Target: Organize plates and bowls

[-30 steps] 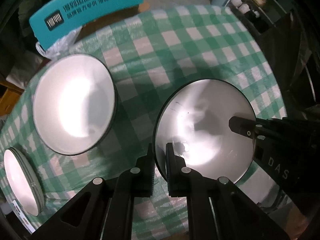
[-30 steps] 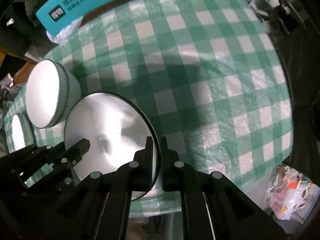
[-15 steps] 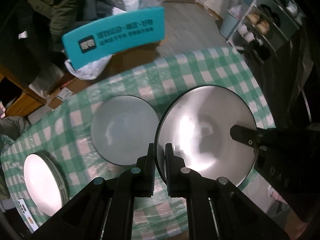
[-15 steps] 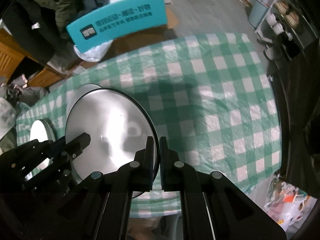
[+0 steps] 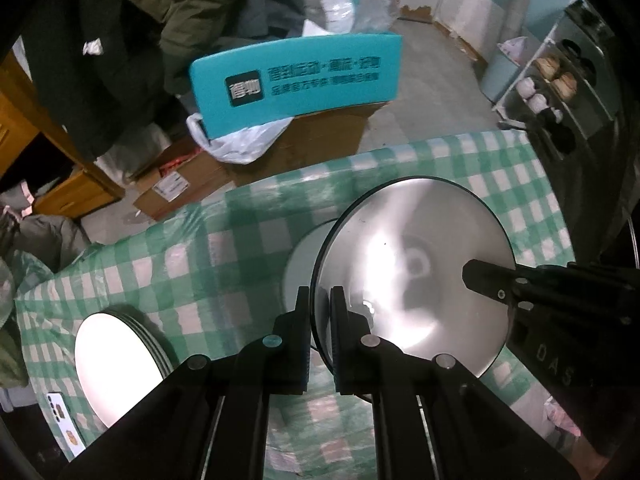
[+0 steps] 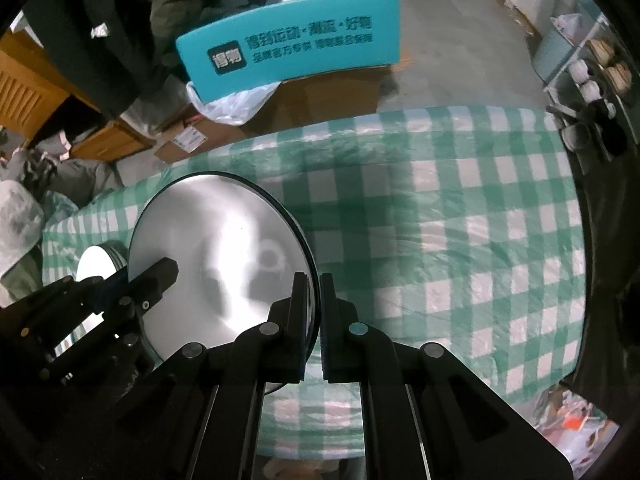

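- I hold 1 large white bowl with a thin dark rim (image 5: 412,272) in the air above the counter (image 6: 460,216), which is draped in a green-and-white checked cloth.
- My left fingers (image 5: 320,312) are pinched narrow on the bowl's near-left rim, and my right fingers (image 6: 314,300) are pinched narrow on the opposite rim; each pair has 1 finger inside the wall and 1 outside.
- A second white bowl (image 5: 308,252) sits on the cloth, partly hidden behind the one I carry, so I judge it to be the place to nest mine.
- A stack of flat white plates with dark edges (image 5: 120,356) rests near the counter's left end, well apart from the bowls.
- Risk: both grips catch only a thin strip of smooth rim; if 1 hand pulls or tilts out of step with the other, the bowl could twist loose and drop.
- Risk: lowering off-centre could knock rim against rim and chip or shove the resting bowl.
- Risk: the glossy cloth looks slippery, so a nudged bowl may slide.
- A small printed card (image 5: 64,420) lies at the counter's near-left corner.
- Beyond the far edge I see a teal sign with white lettering (image 6: 288,48), cardboard boxes (image 5: 192,176), a white plastic bag (image 5: 240,140), dark coats (image 5: 120,40), and a rack of shoes (image 5: 556,80) at right.
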A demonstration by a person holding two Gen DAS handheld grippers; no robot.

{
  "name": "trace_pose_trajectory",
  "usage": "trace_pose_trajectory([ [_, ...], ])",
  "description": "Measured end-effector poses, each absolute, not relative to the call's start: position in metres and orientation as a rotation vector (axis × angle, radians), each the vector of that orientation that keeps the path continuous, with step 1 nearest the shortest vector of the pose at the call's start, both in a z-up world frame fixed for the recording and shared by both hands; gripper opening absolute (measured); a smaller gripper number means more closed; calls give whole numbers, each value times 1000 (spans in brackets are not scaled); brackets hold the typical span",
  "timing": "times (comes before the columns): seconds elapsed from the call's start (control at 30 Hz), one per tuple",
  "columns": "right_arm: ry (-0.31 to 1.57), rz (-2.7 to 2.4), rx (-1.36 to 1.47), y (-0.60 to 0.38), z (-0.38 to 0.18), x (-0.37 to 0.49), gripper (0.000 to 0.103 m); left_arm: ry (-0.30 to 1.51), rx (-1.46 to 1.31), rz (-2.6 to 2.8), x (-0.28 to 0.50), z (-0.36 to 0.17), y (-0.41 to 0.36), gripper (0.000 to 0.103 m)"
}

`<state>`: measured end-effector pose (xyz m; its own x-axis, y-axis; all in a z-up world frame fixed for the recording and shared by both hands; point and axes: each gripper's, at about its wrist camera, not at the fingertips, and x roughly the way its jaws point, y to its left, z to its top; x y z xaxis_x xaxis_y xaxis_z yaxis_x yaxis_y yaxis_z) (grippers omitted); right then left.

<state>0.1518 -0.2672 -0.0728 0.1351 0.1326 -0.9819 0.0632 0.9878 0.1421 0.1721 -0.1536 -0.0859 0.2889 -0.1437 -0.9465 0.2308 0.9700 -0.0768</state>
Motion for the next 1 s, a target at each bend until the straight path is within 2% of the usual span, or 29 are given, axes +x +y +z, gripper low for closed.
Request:
trace_pose_trajectory([
  [0.47, 1514, 49, 117, -247, -115, 165, 6, 1315, 110, -222, 188, -128, -146, 9],
  [0.83, 1542, 60, 135, -246, -129, 165, 7, 1319, 137, -216, 190, -142, -147, 11],
  [1.0, 1537, 65, 159, -250, -127, 168, 13, 1287, 180, -225, 186, -139, -151, 11],
])
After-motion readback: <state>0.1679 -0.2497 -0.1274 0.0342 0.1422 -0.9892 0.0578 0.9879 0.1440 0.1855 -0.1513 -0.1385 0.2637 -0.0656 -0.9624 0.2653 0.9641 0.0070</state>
